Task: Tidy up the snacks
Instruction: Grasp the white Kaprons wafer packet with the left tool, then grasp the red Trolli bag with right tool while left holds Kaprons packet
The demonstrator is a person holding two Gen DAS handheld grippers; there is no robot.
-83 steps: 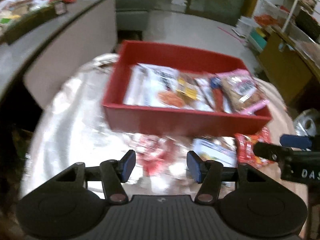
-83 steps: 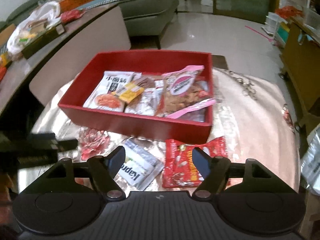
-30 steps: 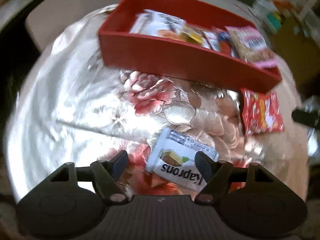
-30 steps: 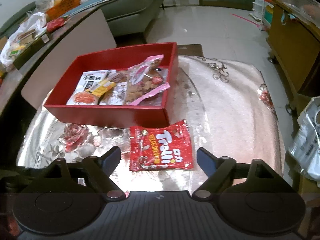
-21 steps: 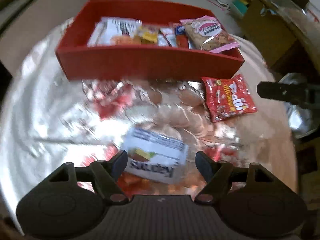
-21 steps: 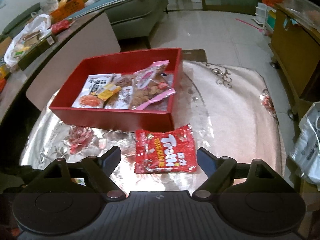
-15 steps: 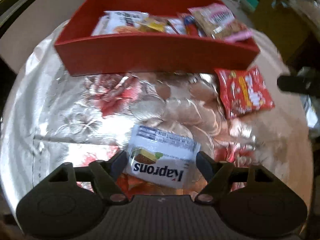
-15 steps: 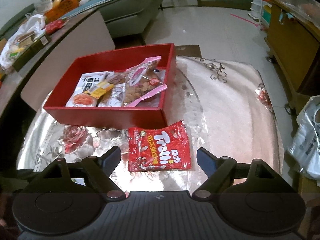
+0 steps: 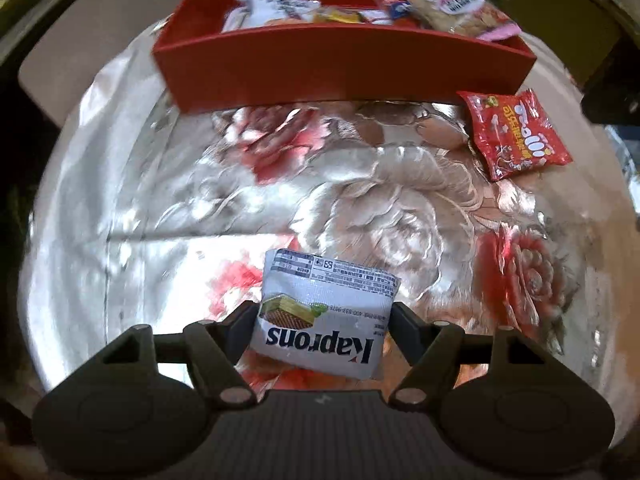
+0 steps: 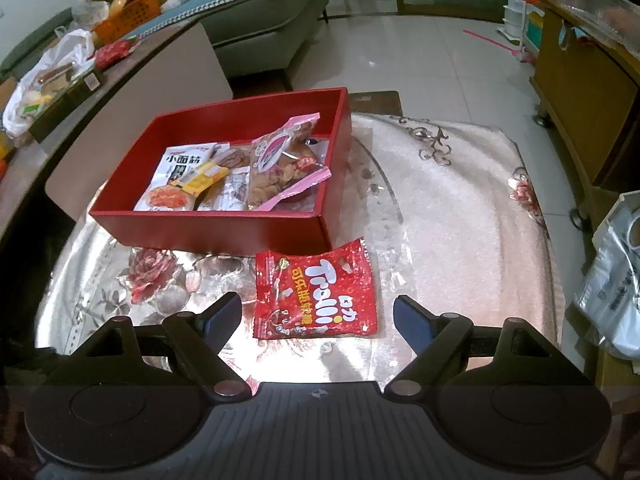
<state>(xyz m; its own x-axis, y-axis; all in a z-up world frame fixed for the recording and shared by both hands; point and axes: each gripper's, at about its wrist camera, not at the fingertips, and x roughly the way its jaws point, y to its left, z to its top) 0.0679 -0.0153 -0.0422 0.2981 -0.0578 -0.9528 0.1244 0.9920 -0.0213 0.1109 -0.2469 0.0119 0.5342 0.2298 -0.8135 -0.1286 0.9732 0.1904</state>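
left gripper: astride wafer pack, unclamped; close squarely, lift flat | right gripper: spread wide over gummies | target: box

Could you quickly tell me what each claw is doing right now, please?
Left claw: fingers on either side of the Kaprons wafer packet, at its edges; a firm grip cannot be told.
Right claw: open, empty, above the red Trolli bag.
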